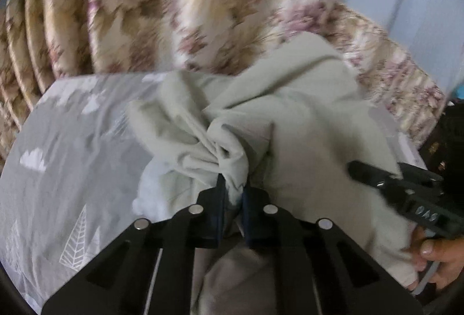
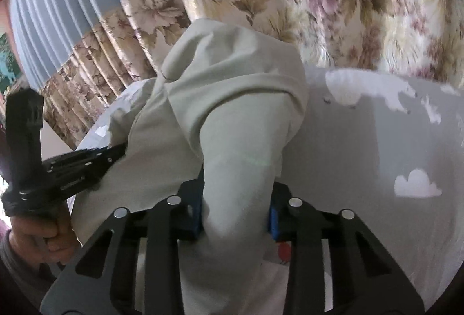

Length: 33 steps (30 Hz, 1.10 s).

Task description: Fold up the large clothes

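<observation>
A pale grey-green garment (image 1: 290,123) hangs bunched between both grippers above a grey bedsheet (image 1: 72,141). My left gripper (image 1: 233,193) is shut on a gathered fold of the garment. My right gripper (image 2: 236,207) is shut on a thick roll of the same garment (image 2: 232,100), which drapes over its jaws. In the left wrist view the right gripper (image 1: 406,193) reaches under the cloth from the right. In the right wrist view the left gripper (image 2: 72,164) enters the cloth from the left.
The grey bedsheet (image 2: 377,141) has white cloud and tree prints. A floral curtain (image 2: 319,1) hangs behind the bed, with a pale blue pleated curtain (image 2: 58,10) above it. A dark object (image 1: 446,135) sits at the right edge.
</observation>
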{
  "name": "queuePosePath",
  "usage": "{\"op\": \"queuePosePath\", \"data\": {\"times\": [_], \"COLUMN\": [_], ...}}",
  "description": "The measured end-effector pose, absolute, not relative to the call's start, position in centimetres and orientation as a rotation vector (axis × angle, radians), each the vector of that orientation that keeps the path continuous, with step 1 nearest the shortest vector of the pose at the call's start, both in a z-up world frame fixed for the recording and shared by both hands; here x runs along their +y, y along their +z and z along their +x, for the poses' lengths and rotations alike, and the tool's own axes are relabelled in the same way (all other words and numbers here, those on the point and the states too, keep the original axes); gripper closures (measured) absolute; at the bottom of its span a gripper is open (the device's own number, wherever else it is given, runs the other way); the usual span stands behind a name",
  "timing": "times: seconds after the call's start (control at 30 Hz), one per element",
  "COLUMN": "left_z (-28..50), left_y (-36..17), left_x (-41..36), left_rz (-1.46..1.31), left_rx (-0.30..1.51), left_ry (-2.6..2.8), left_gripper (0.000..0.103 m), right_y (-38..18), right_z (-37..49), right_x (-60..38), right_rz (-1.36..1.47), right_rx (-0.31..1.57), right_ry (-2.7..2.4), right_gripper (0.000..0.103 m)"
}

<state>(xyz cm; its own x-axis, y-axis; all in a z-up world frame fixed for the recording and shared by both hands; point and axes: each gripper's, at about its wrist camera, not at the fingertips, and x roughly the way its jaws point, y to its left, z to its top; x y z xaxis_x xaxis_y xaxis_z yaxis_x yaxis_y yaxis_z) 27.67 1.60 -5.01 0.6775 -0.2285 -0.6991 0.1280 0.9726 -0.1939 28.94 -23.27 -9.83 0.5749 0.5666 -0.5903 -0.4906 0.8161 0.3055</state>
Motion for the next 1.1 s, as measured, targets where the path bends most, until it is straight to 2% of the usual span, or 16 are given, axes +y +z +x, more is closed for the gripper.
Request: {"op": "queuePosePath", "data": {"times": [0.2,0.4,0.43,0.53,0.6,0.7,0.73,0.83,0.93,1.1], "left_z": [28.3,31.2,31.8,33.6,33.7,32.9,32.5,31.0,29.0,21.3], "left_y": [-2.7,-2.3,-2.7,-5.7,-6.8,-7.6,-7.6,-7.8,-7.6,-6.0], "left_x": [-2.1,-10.8,-12.0,-15.3,-15.9,-15.8,-15.7,-15.1,-14.2,-11.5], "left_rz": [-0.123,-0.119,-0.116,-0.076,-0.046,0.014,0.031,0.08,0.093,0.085], "left_rx": [0.766,0.755,0.765,0.827,0.85,0.851,0.846,0.825,0.801,0.731], "left_ry": [-0.275,-0.336,-0.323,-0.229,-0.191,-0.157,-0.139,-0.101,-0.104,-0.092], "left_gripper": [0.094,0.094,0.093,0.091,0.087,0.069,0.062,0.045,0.044,0.029], "right_y": [-6.4,-3.3,-3.5,-6.3,-8.8,-9.9,-10.2,-11.3,-13.2,-12.9], "right_z": [29.1,30.6,30.9,33.2,33.4,31.6,30.9,28.0,24.3,18.5], "right_x": [-27.1,-35.2,-36.3,-39.5,-40.4,-41.8,-42.0,-42.3,-42.5,-43.8], "right_rz": [0.109,-0.012,-0.026,-0.057,-0.099,-0.071,-0.067,-0.072,-0.101,-0.068], "right_rx": [0.66,0.638,0.64,0.715,0.758,0.711,0.694,0.68,0.674,0.68], "right_ry": [0.604,0.462,0.438,0.339,0.283,0.243,0.221,0.201,0.181,0.17], "right_gripper": [0.072,0.071,0.07,0.059,0.049,0.024,0.009,0.005,0.003,0.003]}}
